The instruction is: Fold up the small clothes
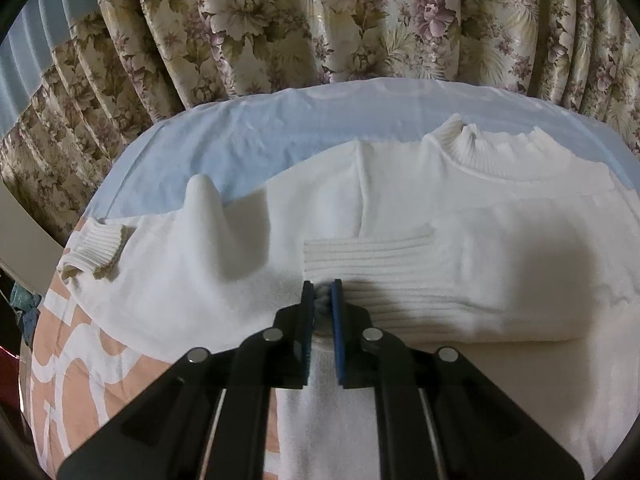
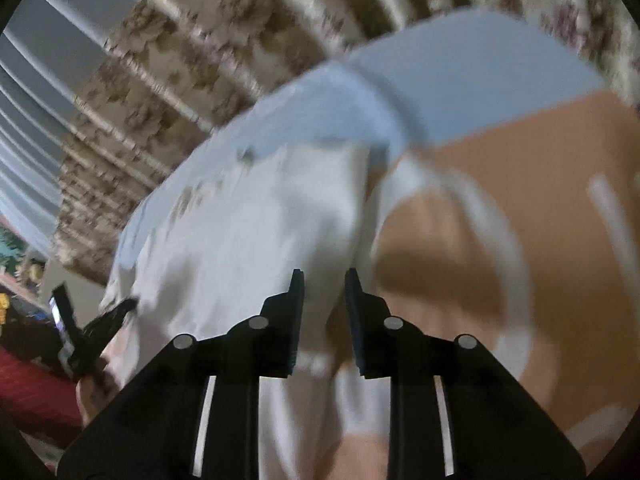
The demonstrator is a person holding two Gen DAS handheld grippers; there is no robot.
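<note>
My left gripper (image 1: 321, 300) pinches the white sweater (image 1: 400, 208) at its ribbed cuff; soft, limp knit, best held by edges; right gripper (image 2: 323, 280) apart, empty.

Thing: white sweater (image 1: 400, 200), small, soft knit.
Neck: tall ribbed collar (image 1: 492, 144), at the far side.
Pose: lies flat on the peach and blue bed cover.
Left sleeve: stretched out to the side, with a bump in it; ribbed cuff (image 1: 96, 250) at the end.
Other sleeve: folded across the body; its ribbed cuff (image 1: 368, 264) lies in the middle.
Right wrist view: too blurry to tell more.
</note>
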